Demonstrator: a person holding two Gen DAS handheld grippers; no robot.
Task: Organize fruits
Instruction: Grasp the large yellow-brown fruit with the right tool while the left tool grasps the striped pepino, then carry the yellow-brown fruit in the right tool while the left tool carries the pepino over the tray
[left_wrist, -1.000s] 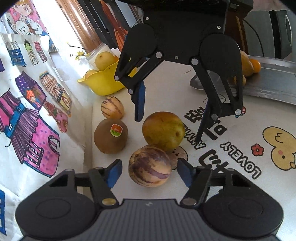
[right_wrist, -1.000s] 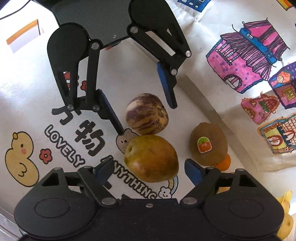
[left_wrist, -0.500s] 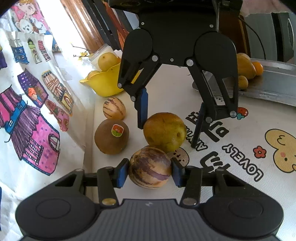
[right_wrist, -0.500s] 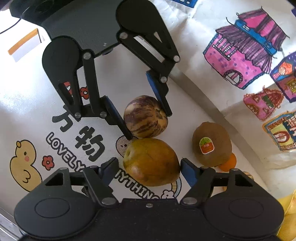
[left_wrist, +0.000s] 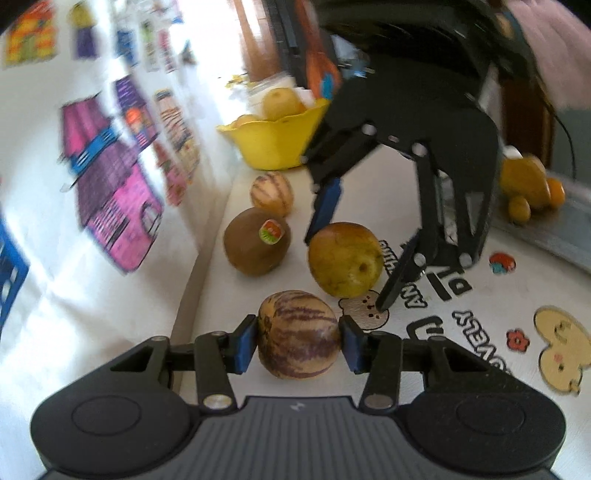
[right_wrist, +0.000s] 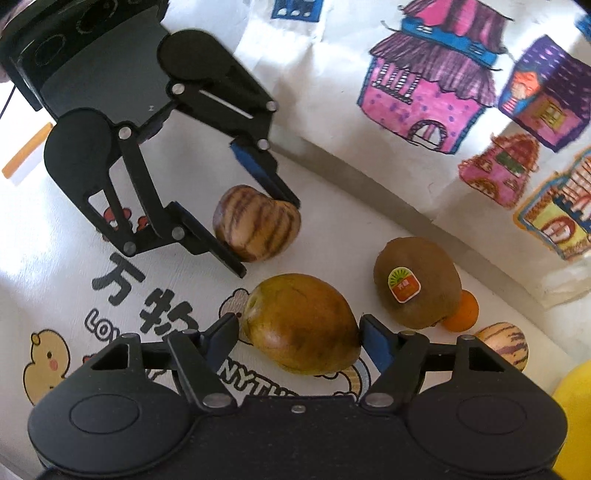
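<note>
Both grasps are being made at once. The left gripper (left_wrist: 298, 345) has its blue-padded fingers clamped on the round purple-striped cream melon (left_wrist: 297, 334), which seems just raised off the printed white desk (left_wrist: 461, 354). The right gripper (right_wrist: 298, 334) has its fingers around the yellow-green mango-like fruit (right_wrist: 303, 324), touching or nearly so; whether they grip firmly I cannot tell. Next, each fruit probably needs lifting clear and carrying to a container, perhaps the yellow plastic bowl (left_wrist: 275, 142), without nudging the brown stickered kiwi (right_wrist: 415, 282).

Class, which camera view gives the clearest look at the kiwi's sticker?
The right wrist view: the kiwi lies sharp, its sticker facing the lens. In the left wrist view the kiwi is motion-blurred, and its sticker shows smaller, at an angle.
</note>
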